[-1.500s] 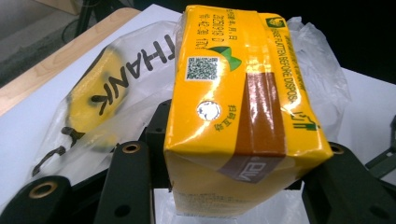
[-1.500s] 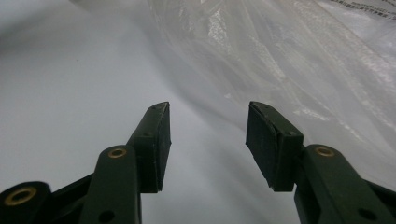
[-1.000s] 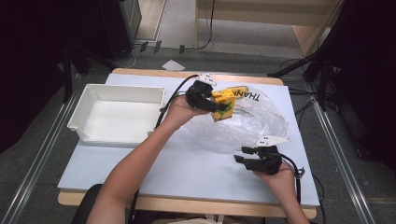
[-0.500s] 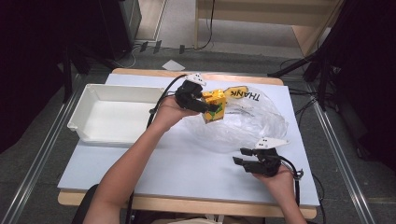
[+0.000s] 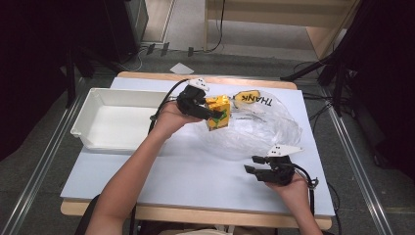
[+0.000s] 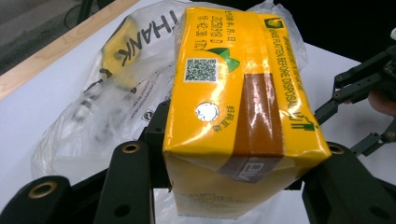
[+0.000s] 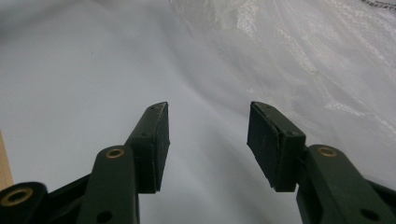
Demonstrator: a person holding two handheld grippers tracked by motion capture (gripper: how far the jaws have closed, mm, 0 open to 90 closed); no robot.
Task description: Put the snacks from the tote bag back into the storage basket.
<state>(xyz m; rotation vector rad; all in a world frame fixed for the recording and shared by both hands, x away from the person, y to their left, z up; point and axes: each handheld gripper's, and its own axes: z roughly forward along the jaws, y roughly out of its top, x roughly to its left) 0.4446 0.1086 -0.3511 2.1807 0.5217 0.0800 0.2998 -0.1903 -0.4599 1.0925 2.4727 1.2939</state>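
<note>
Keep left claw (image 5: 211, 113) clamped squarely on yellow rectangular drink carton (image 5: 218, 112), carry it clear of crinkled clear plastic bag (image 5: 264, 129), leave right claw (image 5: 254, 164) wide, empty beside bag.

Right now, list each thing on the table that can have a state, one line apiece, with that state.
Yellow drink carton: sealed, clamped between the left gripper's jaws, lifted off the table.
Clear plastic bag printed THANK: crumpled, lying on the table, mouth state unclear.
White plastic bin: upright, empty.
Left gripper: shut on the carton.
Right gripper: open, holding nothing, beside the bag.
</note>
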